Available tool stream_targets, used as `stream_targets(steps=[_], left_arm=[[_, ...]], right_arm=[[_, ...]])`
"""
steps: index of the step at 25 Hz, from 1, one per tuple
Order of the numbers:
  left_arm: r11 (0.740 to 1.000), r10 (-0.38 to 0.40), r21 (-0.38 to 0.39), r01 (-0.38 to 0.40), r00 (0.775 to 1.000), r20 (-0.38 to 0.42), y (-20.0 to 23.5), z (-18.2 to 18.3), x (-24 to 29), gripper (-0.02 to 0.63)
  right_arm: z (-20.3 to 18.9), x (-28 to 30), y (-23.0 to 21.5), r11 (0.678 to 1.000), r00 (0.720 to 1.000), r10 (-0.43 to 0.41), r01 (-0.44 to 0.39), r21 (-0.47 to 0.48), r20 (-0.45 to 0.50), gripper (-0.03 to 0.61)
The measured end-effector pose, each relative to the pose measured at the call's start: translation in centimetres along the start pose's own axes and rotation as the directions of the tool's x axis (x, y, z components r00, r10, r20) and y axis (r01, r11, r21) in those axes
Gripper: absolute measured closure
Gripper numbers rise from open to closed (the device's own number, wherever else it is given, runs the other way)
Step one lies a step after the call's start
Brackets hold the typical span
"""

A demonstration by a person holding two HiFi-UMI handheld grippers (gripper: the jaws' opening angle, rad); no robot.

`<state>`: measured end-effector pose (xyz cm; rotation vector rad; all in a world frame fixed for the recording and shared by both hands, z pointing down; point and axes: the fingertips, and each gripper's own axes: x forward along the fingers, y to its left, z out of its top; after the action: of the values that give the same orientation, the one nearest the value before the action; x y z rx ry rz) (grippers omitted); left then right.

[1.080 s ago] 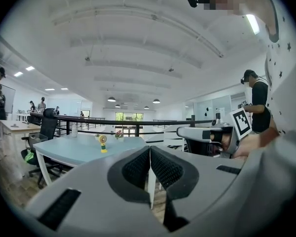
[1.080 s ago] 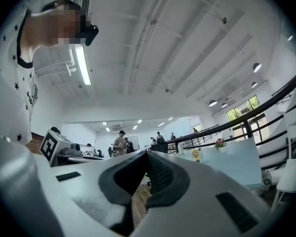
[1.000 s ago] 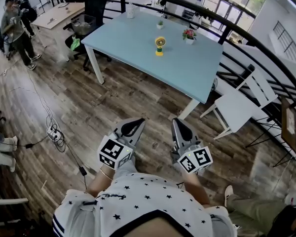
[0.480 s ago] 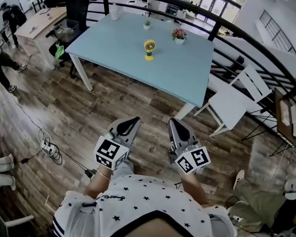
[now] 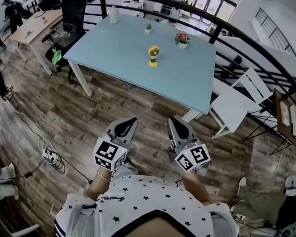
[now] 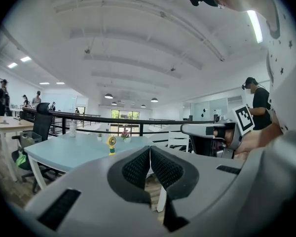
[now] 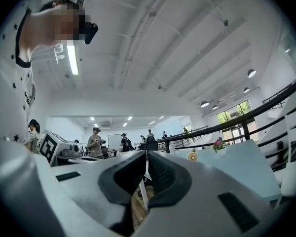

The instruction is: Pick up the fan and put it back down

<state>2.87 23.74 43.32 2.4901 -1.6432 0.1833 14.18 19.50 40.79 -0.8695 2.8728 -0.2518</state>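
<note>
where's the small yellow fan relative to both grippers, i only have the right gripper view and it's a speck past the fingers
observer: in the head view the small yellow fan stands upright near the middle of the light blue rectangular table. The left gripper and right gripper are both short of its edge, over brown wooden plank floor.
operator: is the left one open
observer: no, the left gripper view shows its fingers pressed together with nothing between them.
operator: anything close to the fan
observer: in the head view a small green potted plant stands behind it to the left, well apart.
</note>
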Motion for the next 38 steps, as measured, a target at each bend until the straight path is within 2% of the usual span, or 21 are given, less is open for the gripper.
stream_targets(steps=[14,25,31,38], left_arm=[[0.999,0.031,-0.028,-0.031,0.999,0.009,11.0,-0.3,-2.3,0.584],[0.998,-0.003,-0.059,0.005,0.999,0.033,14.1,-0.6,-2.8,0.584],[0.995,0.041,-0.089,-0.039,0.999,0.023,15.6,-1.7,-3.8,0.584],[0.988,0.125,-0.094,-0.125,0.992,-0.009,18.1,-2.1,-4.1,0.584]], right_arm=[[-1.8,9.9,2.6,1.0,1.0,-0.003,0.002,-0.025,-0.029,0.557],[-2.6,12.7,3.2,0.998,0.996,-0.046,0.042,-0.054,-0.074,0.525],[-3.2,14.0,2.8,0.997,0.994,-0.038,0.032,-0.063,-0.099,0.514],[-3.4,17.3,1.6,0.999,0.997,0.003,-0.006,-0.033,-0.082,0.499]])
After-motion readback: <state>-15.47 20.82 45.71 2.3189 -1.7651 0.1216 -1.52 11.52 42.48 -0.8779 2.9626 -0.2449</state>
